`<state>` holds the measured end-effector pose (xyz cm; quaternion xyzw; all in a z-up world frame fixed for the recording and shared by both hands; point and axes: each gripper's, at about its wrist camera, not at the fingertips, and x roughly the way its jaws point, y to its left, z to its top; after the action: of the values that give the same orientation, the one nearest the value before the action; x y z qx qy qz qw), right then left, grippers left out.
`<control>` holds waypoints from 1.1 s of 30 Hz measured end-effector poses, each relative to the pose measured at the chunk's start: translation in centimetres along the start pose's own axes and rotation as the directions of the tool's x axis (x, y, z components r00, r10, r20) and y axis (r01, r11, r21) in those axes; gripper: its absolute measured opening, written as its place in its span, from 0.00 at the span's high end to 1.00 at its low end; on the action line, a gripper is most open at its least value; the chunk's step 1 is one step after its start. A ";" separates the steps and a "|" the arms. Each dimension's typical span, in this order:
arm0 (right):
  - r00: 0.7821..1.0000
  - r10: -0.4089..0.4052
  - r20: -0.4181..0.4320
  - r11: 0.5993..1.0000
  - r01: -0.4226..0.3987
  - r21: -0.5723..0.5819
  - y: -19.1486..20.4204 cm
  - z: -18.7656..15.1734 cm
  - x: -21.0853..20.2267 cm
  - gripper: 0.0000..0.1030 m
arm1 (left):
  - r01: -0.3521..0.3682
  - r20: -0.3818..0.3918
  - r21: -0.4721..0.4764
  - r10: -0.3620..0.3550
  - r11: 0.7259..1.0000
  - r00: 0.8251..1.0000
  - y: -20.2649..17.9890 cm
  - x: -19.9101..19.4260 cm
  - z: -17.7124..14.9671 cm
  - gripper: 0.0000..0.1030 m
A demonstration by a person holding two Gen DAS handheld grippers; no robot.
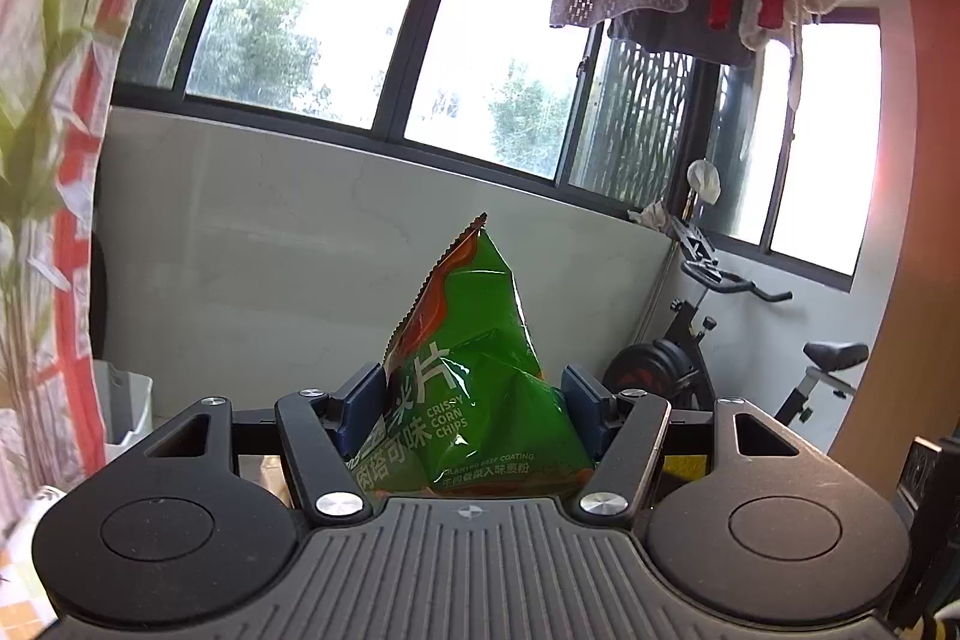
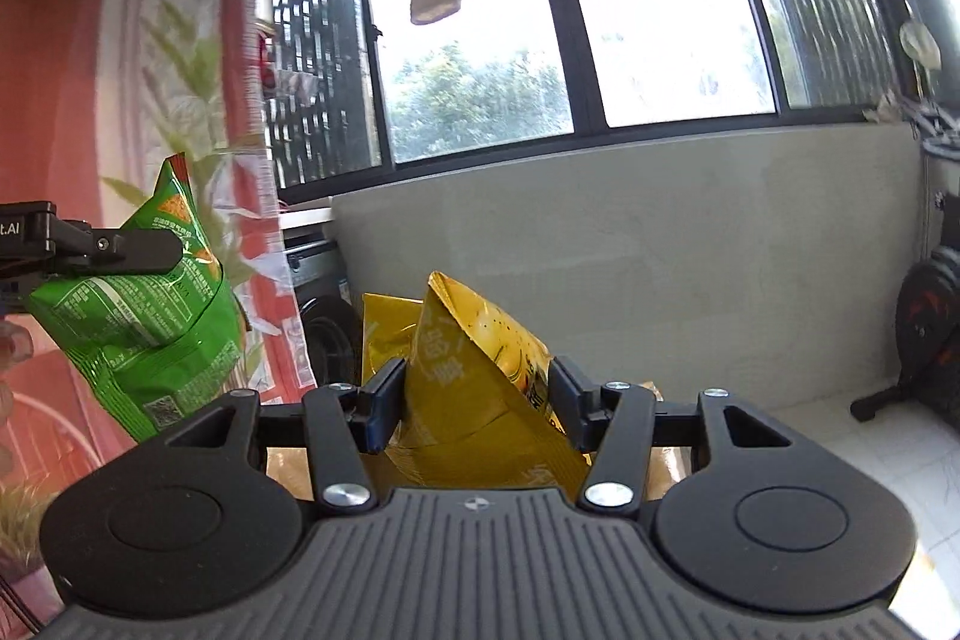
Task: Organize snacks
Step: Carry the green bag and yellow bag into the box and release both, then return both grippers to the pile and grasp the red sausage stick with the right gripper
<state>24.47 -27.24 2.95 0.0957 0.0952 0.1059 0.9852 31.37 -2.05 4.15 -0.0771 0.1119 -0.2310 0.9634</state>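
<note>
Green corn chips bag sits clamped in the left claw, held aloft; the right claw grips a yellow snack bag, also airborne.

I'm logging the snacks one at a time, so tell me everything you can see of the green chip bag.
The green chip bag is a glossy, crinkled foil-like pouch with white Chinese lettering, "CRISPY CORN CHIPS" in English and an orange-red patch toward its serrated top seal. It looks sealed and puffed. It is held off any surface, one corner pointing up, pinched between the blue-padded fingers of the left gripper. The right wrist view shows its back, printed with small text and a QR code.
</note>
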 end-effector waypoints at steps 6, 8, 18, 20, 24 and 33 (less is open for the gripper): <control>0.997 -0.049 -0.062 0.998 0.052 0.036 -1.2 -0.6 3.7 0.48 | -0.064 -0.036 0.028 0.065 0.998 0.997 1.1 5.0 -1.8 0.35; 0.994 -0.065 -0.085 0.997 0.068 0.036 -1.3 -1.0 4.4 0.47 | -0.063 -0.075 0.047 0.067 0.997 0.995 1.3 6.5 -2.5 0.32; 0.991 -0.047 -0.129 0.998 0.051 0.027 -1.6 -1.7 3.9 0.34 | -0.164 -0.170 0.037 0.168 0.986 0.971 4.2 6.5 -4.4 0.11; 0.991 -0.033 -0.132 0.999 0.034 0.010 -1.1 -1.8 3.0 0.34 | -0.181 -0.171 0.052 0.187 0.982 0.967 4.1 4.9 -4.2 0.11; 0.990 0.003 -0.143 0.999 -0.007 -0.032 -0.6 -2.4 0.6 0.32 | -0.229 -0.164 0.125 0.248 0.965 0.955 4.3 1.3 -4.1 0.11; 0.983 0.104 -0.150 0.991 -0.115 -0.067 1.2 -5.3 -6.2 0.13 | -0.379 -0.137 0.155 0.399 0.912 0.906 3.9 -7.9 -6.9 0.11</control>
<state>17.15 -26.59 -0.82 0.0556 0.1579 0.1700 0.9711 24.42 4.35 -1.82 0.0268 0.1903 -0.0462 0.9803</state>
